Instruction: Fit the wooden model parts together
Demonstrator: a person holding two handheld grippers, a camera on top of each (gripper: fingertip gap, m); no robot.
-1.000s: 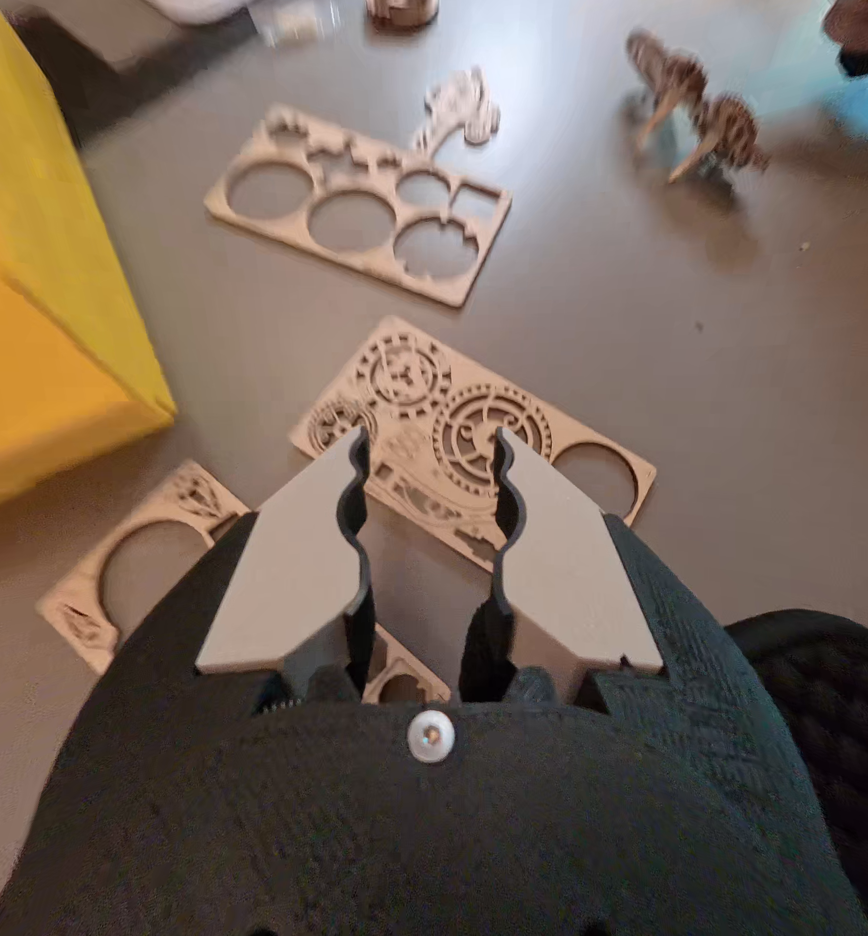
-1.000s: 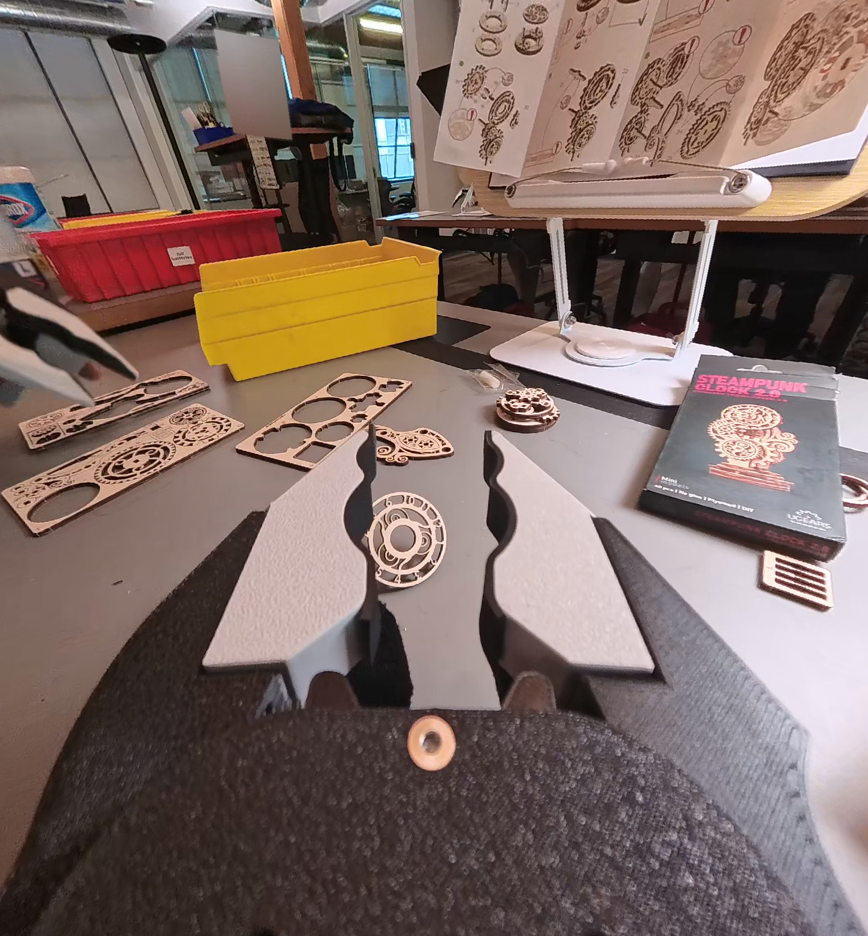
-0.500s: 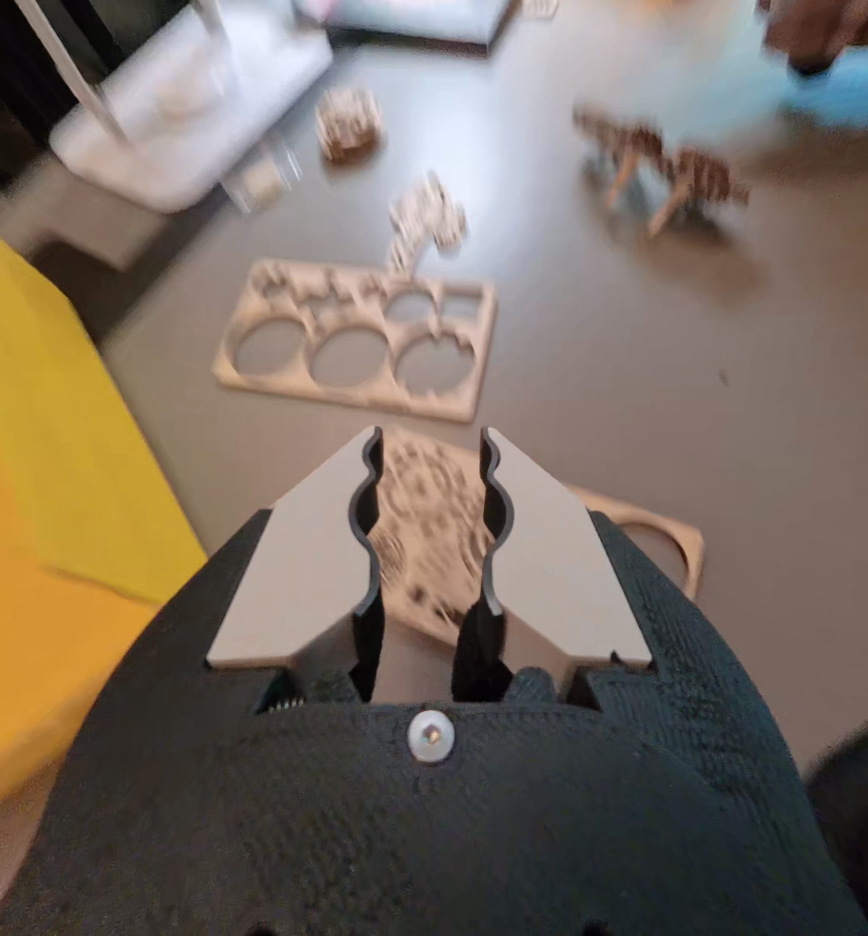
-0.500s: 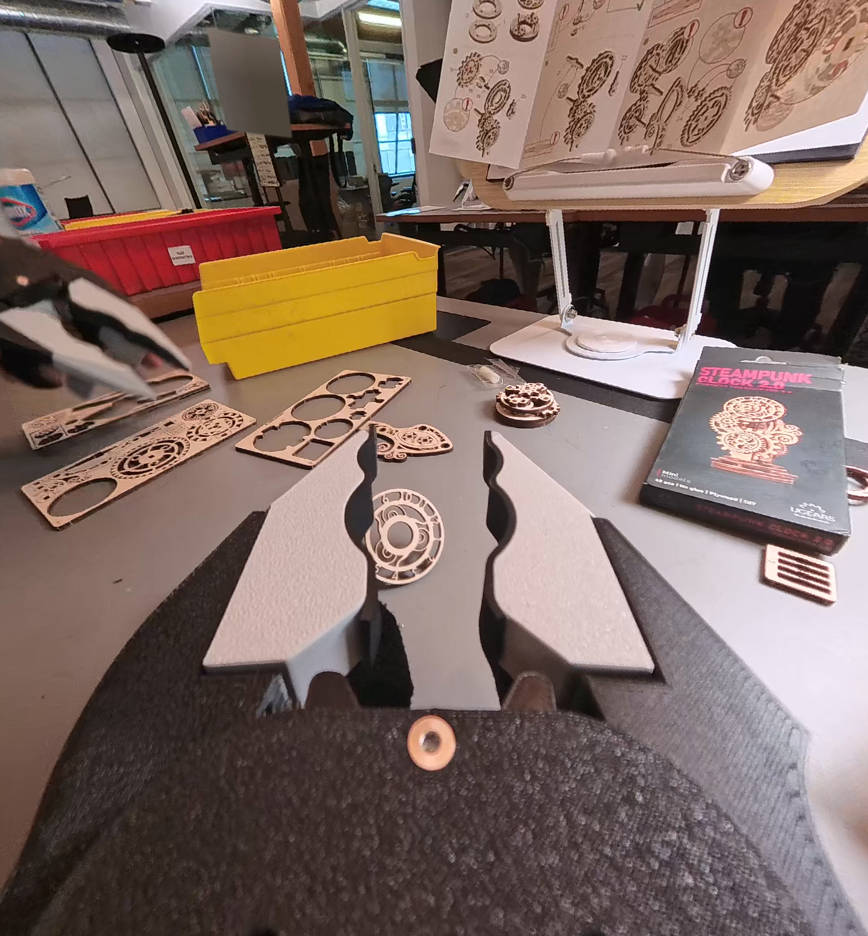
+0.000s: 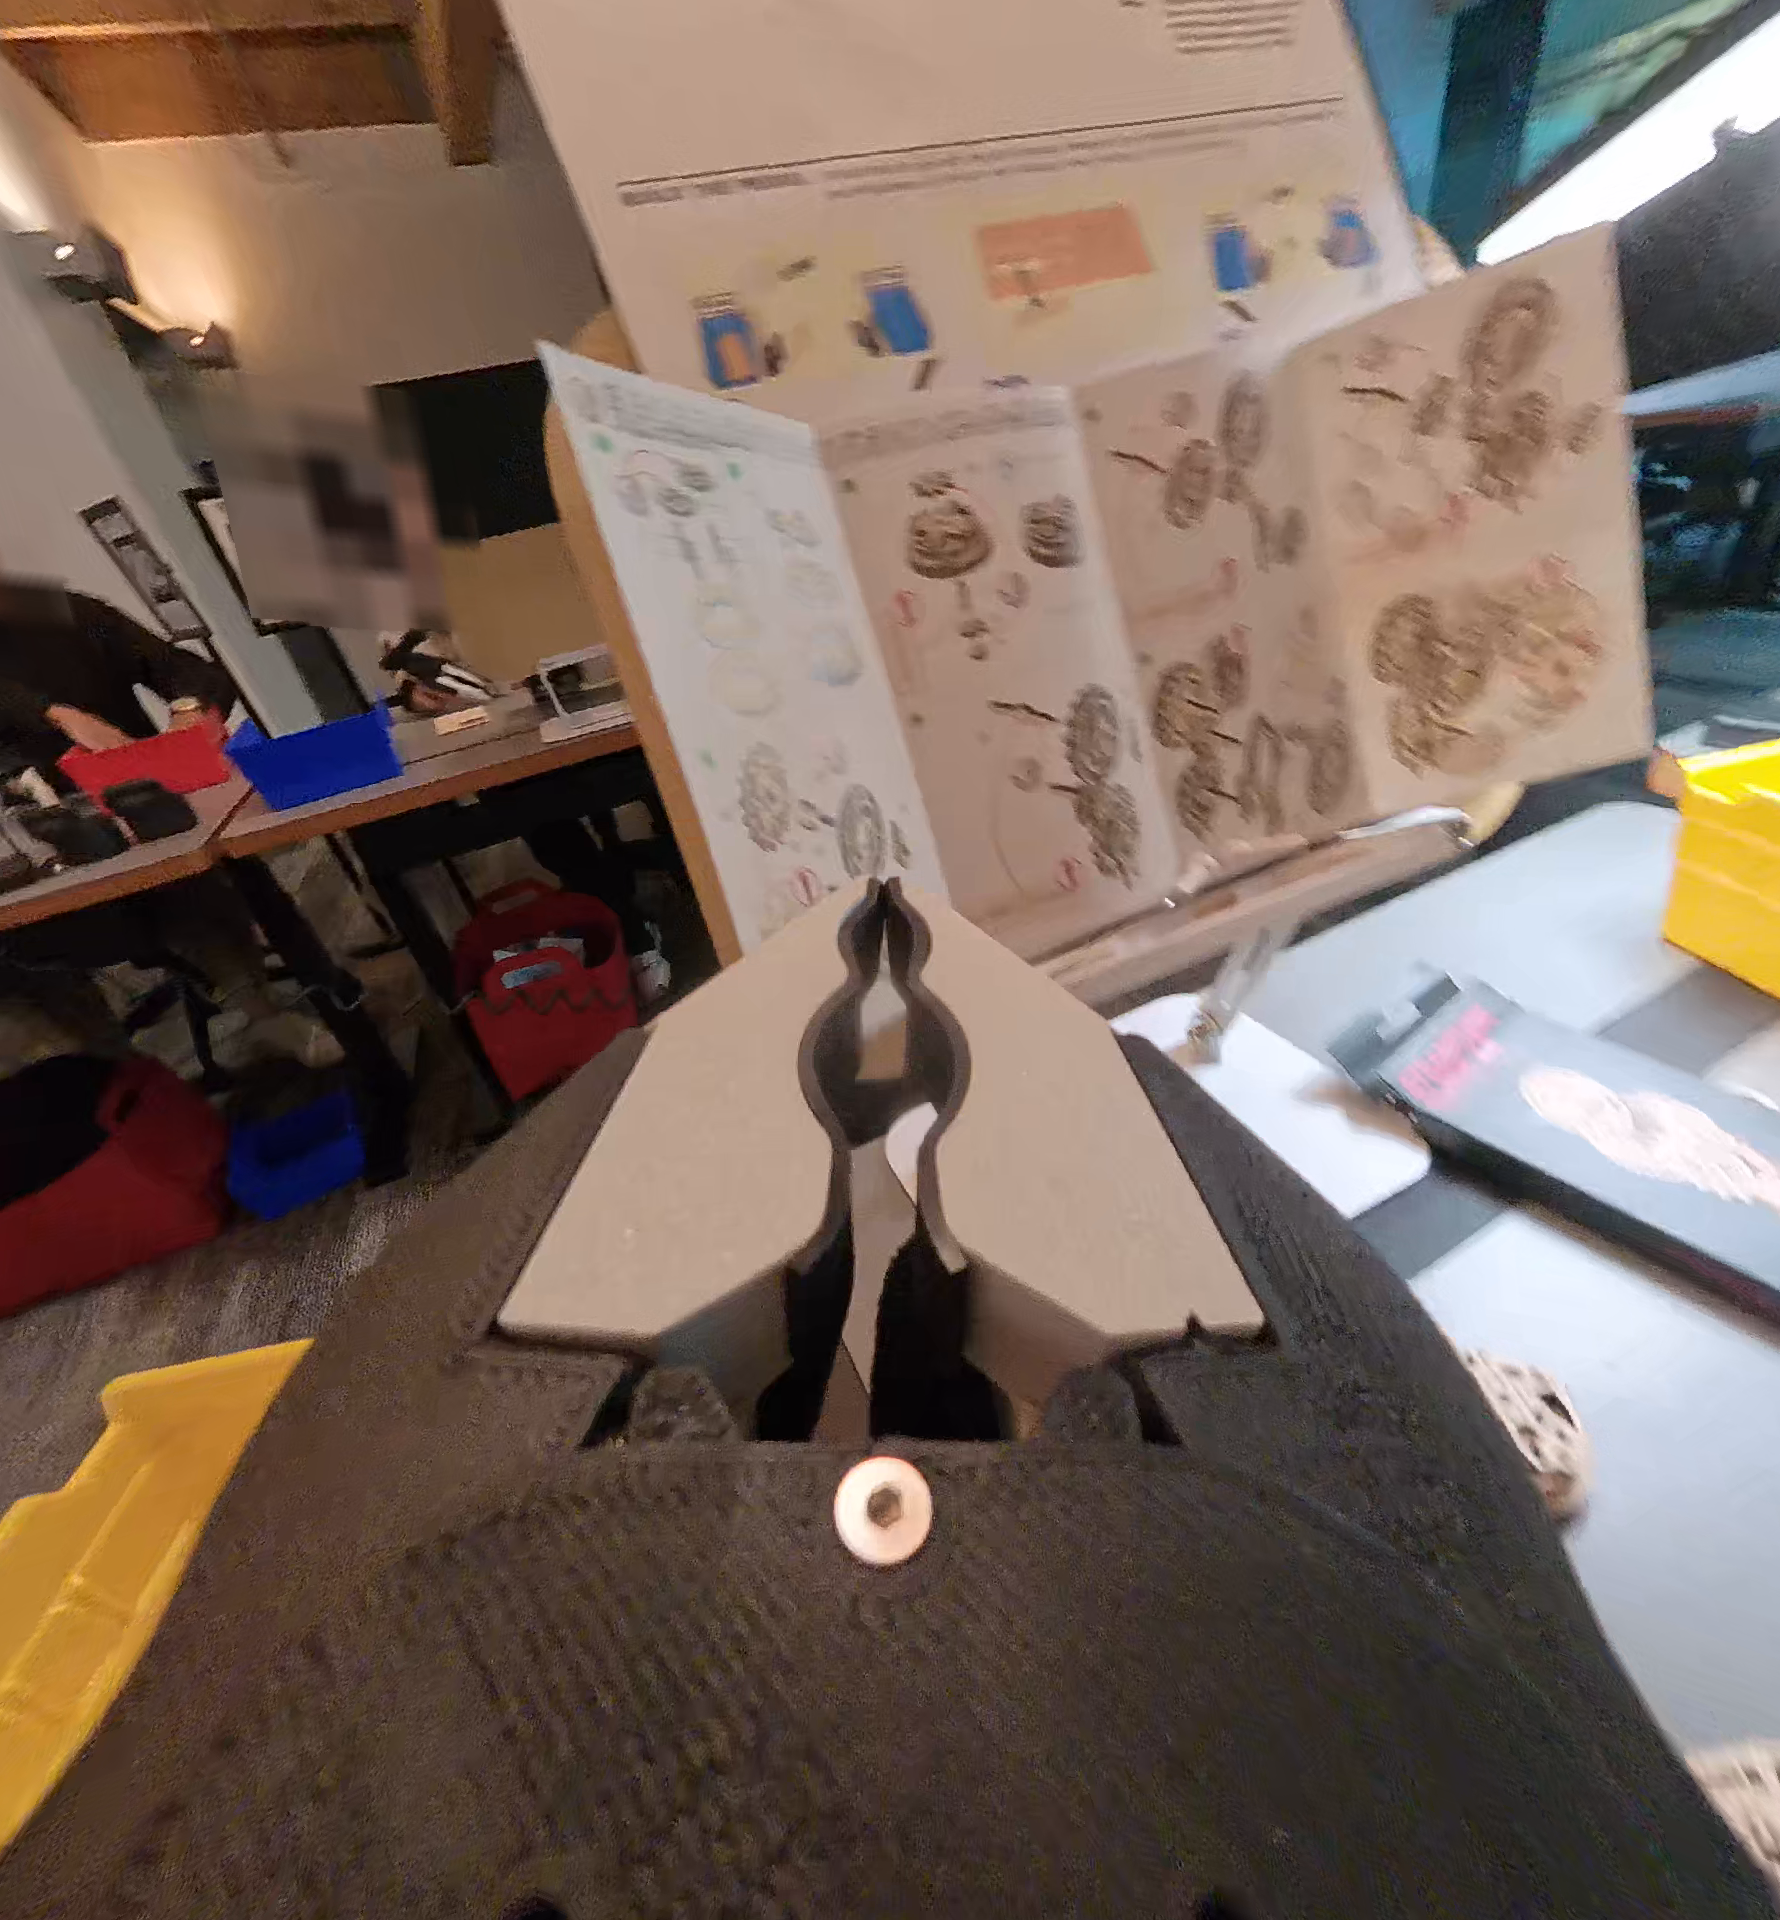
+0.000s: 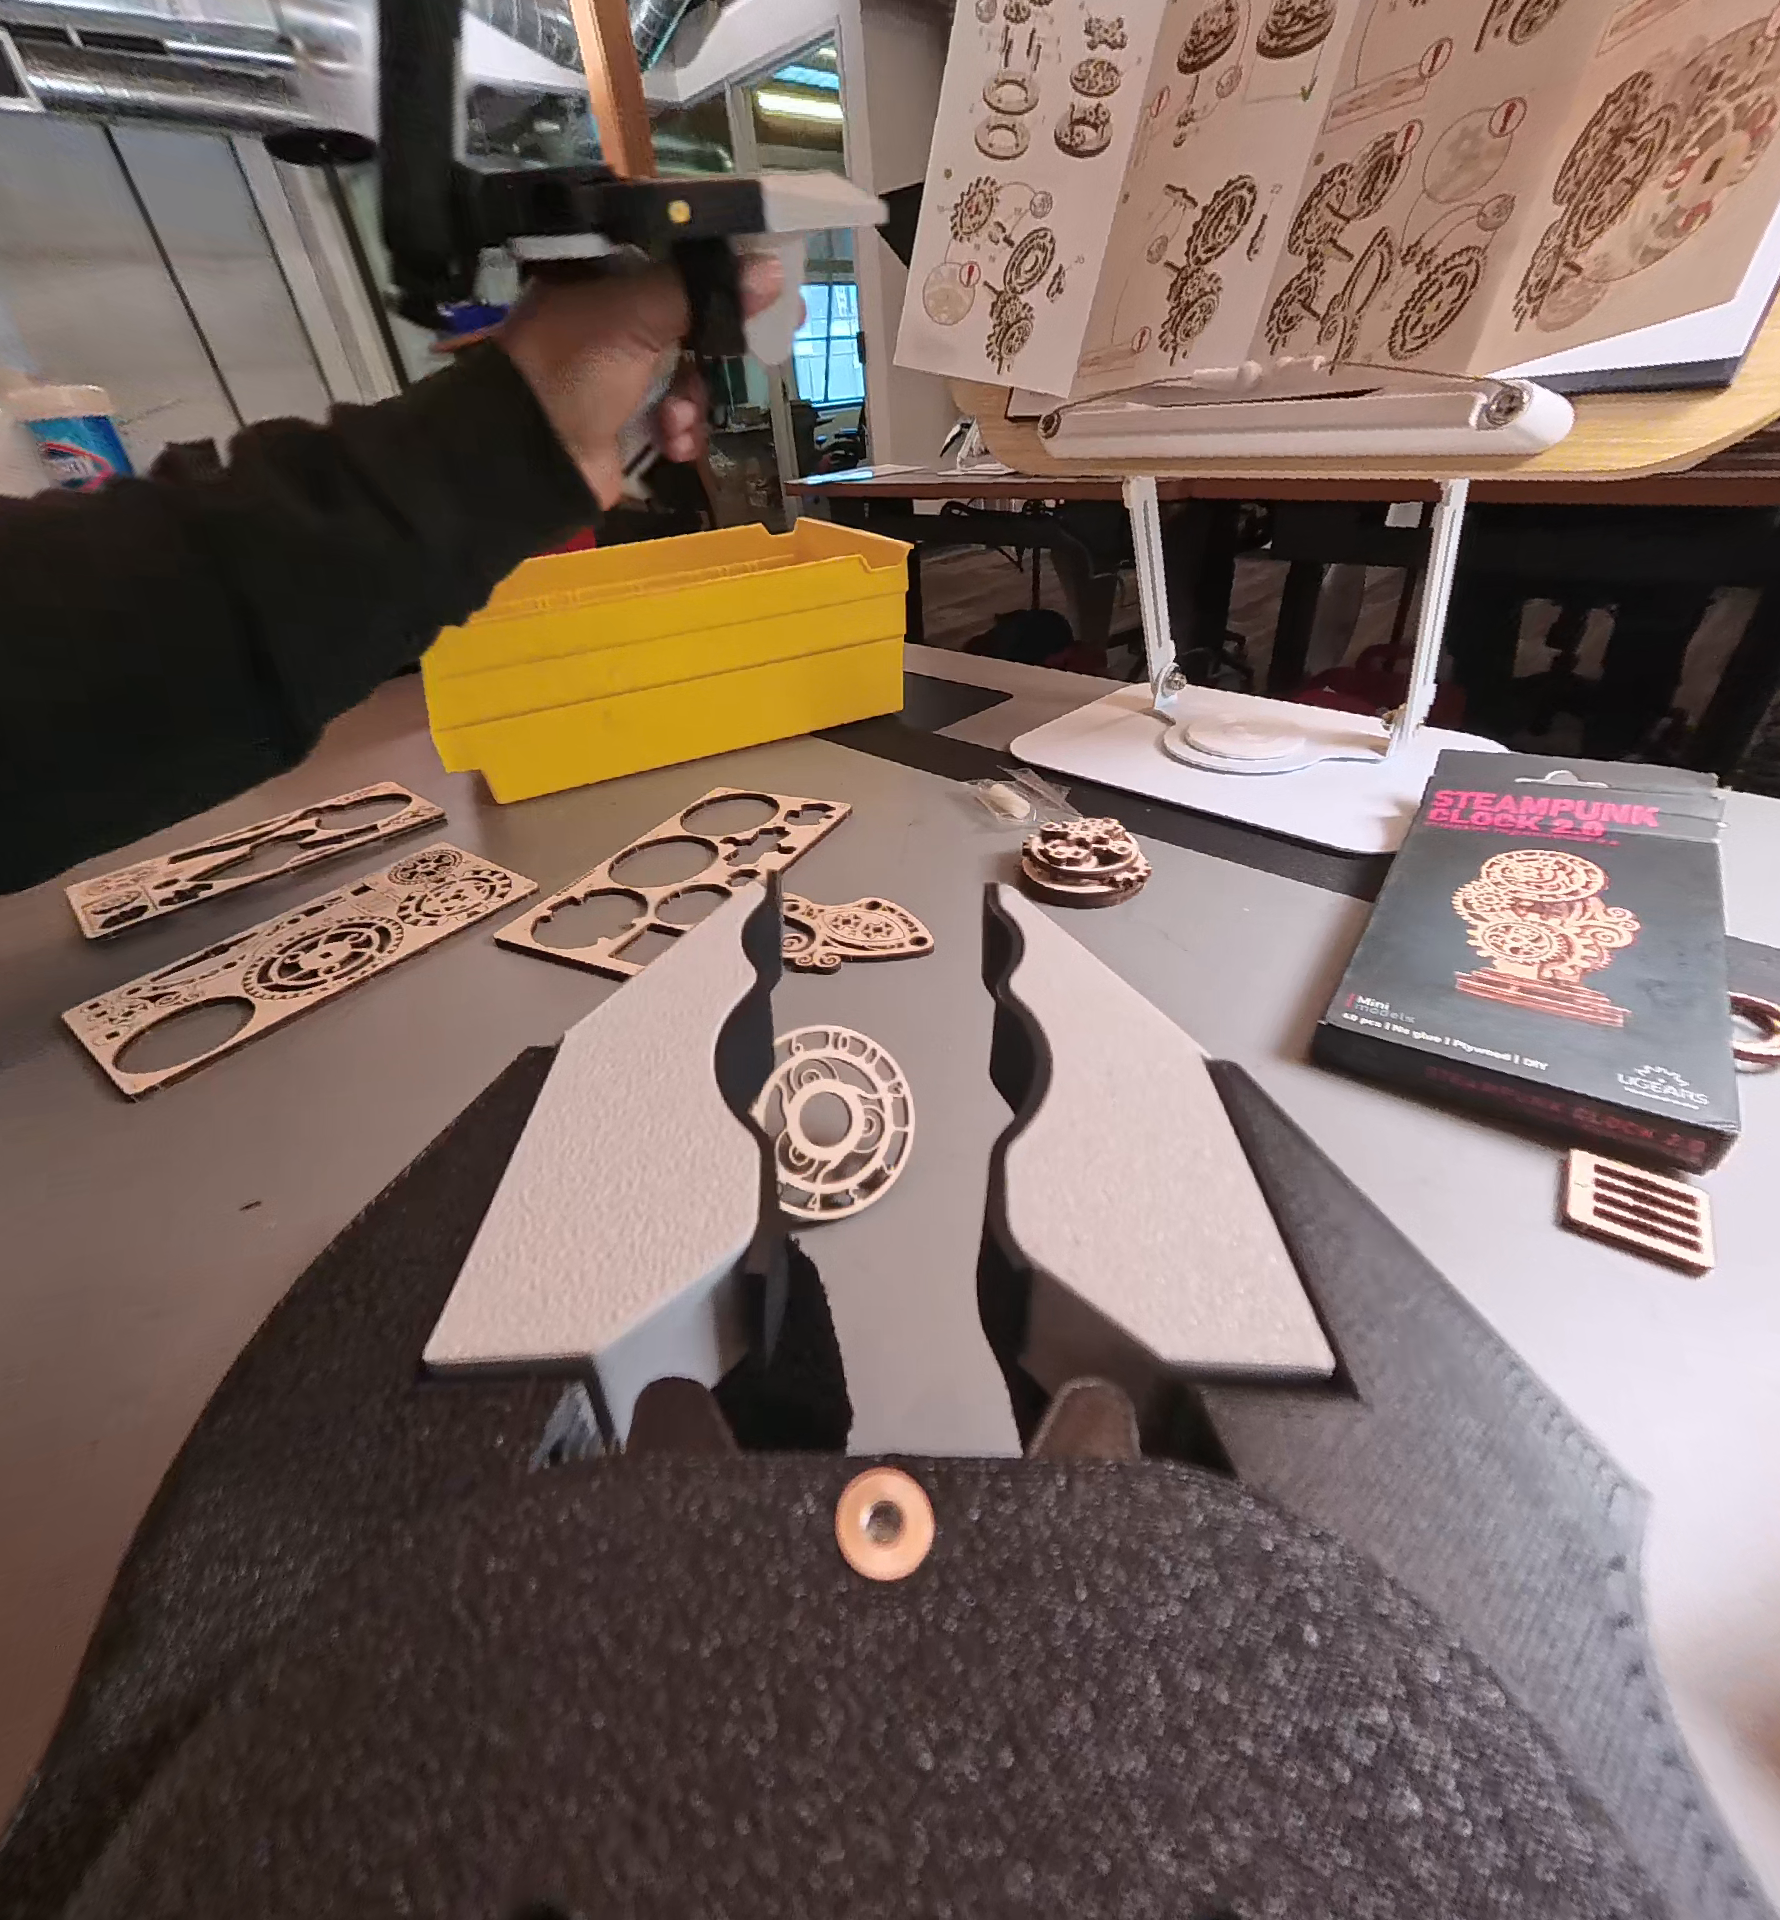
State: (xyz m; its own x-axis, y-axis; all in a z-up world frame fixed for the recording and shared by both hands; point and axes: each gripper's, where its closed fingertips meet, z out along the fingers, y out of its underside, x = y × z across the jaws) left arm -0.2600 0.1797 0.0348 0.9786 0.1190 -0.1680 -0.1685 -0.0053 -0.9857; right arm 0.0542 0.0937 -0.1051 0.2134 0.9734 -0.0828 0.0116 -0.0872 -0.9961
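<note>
In the right wrist view, my right gripper point(image 6: 881, 894) is open and empty, low over the grey table. A round openwork wooden disc point(image 6: 832, 1117) lies flat on the table between its fingers. Beyond it lie an ornate wooden piece point(image 6: 855, 930), an assembled gear stack point(image 6: 1083, 857) and three punched wooden sheets point(image 6: 299, 971) point(image 6: 252, 862) point(image 6: 673, 894). My left gripper point(image 5: 884, 894) is shut with its fingertips touching and nothing between them. It is held high and points at the instruction sheet point(image 5: 1177, 644). It also shows in the right wrist view point(image 6: 678, 218), held by a hand in a dark sleeve.
A yellow bin point(image 6: 668, 655) stands behind the sheets. The white stand point(image 6: 1250, 758) with the instruction sheet is at the back right. A black box point(image 6: 1535, 956), a small slatted wooden piece point(image 6: 1639, 1205) and a wooden ring point(image 6: 1769, 1029) lie to the right. Left tips to right tips: about 35 centimetres. The assembled gear stack point(image 6: 1083, 857) is about 20 centimetres from my right fingertips and 30 centimetres from my left. The left camera catches it too, in the left wrist view point(image 5: 1564, 1421).
My left gripper has risen from just over the wooden sheets, swung up toward the instruction sheet and closed. My right gripper has hardly moved.
</note>
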